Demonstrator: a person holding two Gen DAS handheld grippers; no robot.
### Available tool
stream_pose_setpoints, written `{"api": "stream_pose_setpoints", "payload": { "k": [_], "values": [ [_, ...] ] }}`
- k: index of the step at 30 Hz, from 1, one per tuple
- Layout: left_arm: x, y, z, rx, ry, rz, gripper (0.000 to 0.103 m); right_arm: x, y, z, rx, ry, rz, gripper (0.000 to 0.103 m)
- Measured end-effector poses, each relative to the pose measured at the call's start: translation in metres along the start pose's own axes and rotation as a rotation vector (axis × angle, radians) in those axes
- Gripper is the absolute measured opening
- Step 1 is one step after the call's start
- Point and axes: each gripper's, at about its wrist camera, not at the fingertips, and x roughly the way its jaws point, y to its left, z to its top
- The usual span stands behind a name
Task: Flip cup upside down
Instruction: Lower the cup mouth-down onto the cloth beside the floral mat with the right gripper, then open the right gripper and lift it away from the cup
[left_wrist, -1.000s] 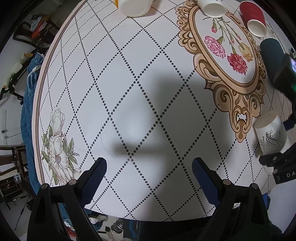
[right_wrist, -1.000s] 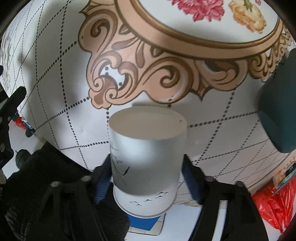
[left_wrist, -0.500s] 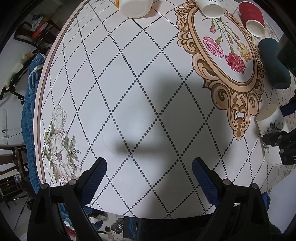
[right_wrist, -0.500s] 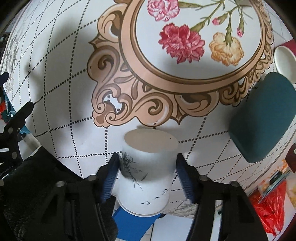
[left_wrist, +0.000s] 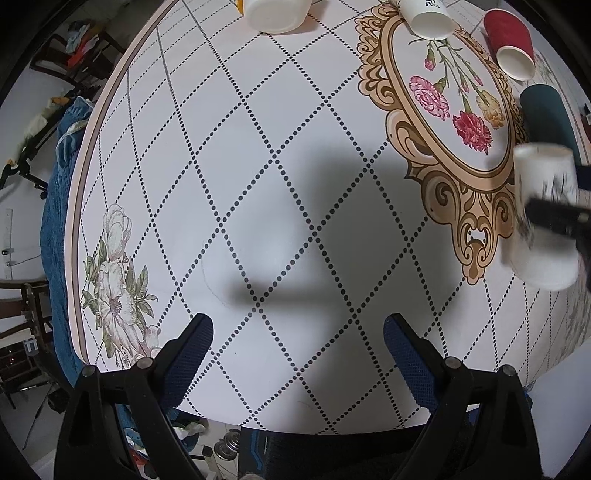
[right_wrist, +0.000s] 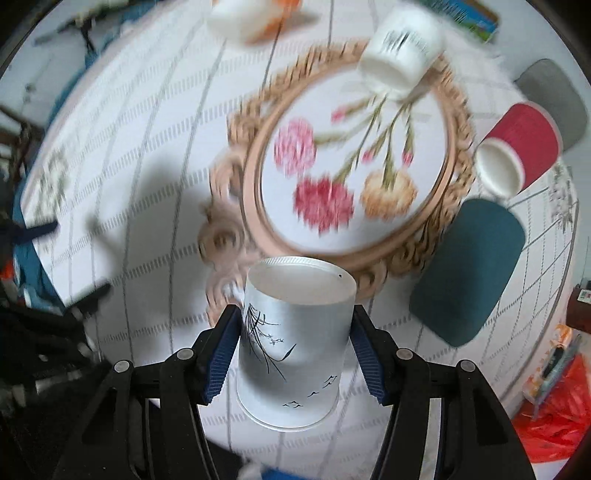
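Observation:
My right gripper (right_wrist: 295, 332) is shut on a white paper cup (right_wrist: 295, 343) printed with black grass and birds. The cup is held off the table, its flat base pointing away from me and its wider rim towards me. The view behind it is motion-blurred. In the left wrist view the same cup (left_wrist: 543, 214) shows blurred at the right edge, clamped by the dark right gripper (left_wrist: 561, 216). My left gripper (left_wrist: 297, 347) is open and empty, low over the near part of the round patterned table (left_wrist: 258, 184).
Lying on their sides on the table are a dark teal cup (right_wrist: 469, 269), a red cup (right_wrist: 517, 151), a white printed cup (right_wrist: 402, 44) and a white tub (left_wrist: 275, 14). A grey cup (right_wrist: 554, 99) lies beyond the red one. Chairs and clutter surround the table.
My right gripper has lifted the white cup away from the table and tilted back, so more of the table shows. The left gripper has hardly moved.

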Motion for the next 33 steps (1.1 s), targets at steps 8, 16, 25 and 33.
{"api": "stream_pose_setpoints", "payload": {
  "k": [8,16,25,33],
  "values": [
    [0.01,0.003,0.001,-0.009,0.02,0.007,0.095,-0.006,0.013,-0.024,0.105,-0.335,0.047,0.062],
    [0.013,-0.006,-0.009,-0.009,0.02,0.021,0.094,0.012,0.03,-0.057,0.093,-0.457,0.0,0.062],
    [0.005,-0.01,-0.024,-0.018,0.005,0.031,0.095,0.017,0.036,-0.085,0.083,-0.456,-0.005,0.063],
    [-0.012,-0.024,-0.033,-0.041,-0.022,0.041,0.095,0.022,0.035,-0.096,0.071,-0.426,-0.012,0.063]
  ]
}}
